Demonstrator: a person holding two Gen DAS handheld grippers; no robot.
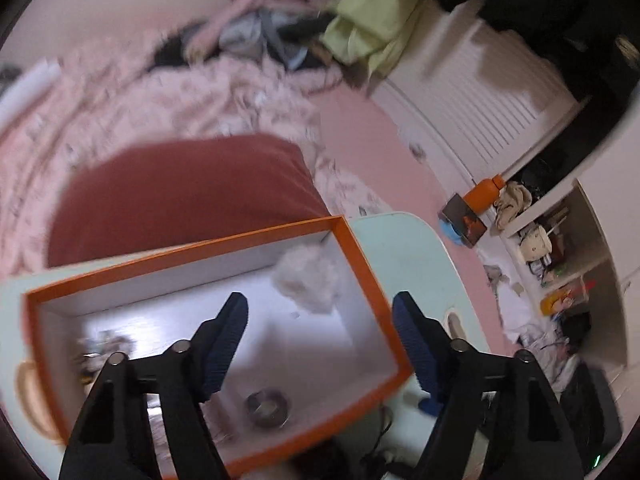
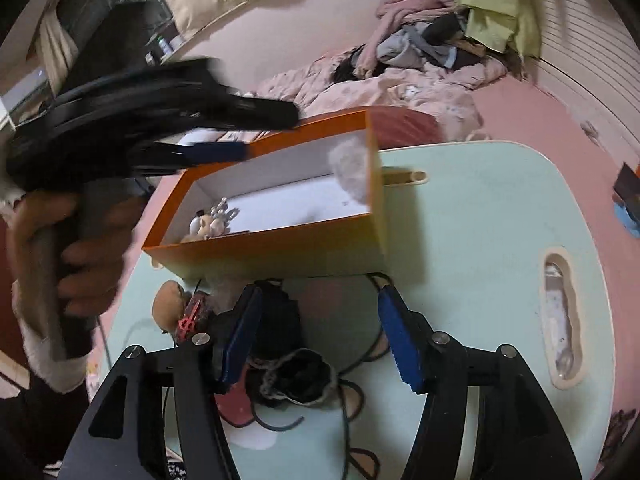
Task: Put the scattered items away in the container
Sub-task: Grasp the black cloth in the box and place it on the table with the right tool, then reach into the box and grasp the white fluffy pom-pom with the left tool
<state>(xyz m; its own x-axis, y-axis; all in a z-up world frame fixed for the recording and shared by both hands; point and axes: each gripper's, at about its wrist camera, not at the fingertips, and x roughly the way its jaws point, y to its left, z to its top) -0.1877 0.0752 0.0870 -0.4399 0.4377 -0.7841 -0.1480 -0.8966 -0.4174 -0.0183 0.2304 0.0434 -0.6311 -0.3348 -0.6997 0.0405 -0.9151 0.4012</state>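
An orange box (image 1: 364, 256) with a white inside stands on a pale green table (image 1: 404, 248). It holds a white fluffy ball (image 1: 308, 280), a roll of tape (image 1: 267, 403) and small trinkets (image 1: 102, 344). My left gripper (image 1: 320, 344) is open and empty above the box; it also shows in the right wrist view (image 2: 224, 136). My right gripper (image 2: 320, 336) is open and empty above scattered items in front of the box (image 2: 280, 252): a dark knitted pouch (image 2: 296, 376), black cables (image 2: 360, 356), a brown plush (image 2: 170, 304) and a red clip (image 2: 188, 320).
The table (image 2: 480, 220) has a handle slot (image 2: 560, 316) on its right side. A pink bed with a dark red cushion (image 1: 180, 192), a crumpled quilt (image 2: 400, 88) and clothes lies behind. Cluttered white shelves (image 1: 560, 248) stand at the right.
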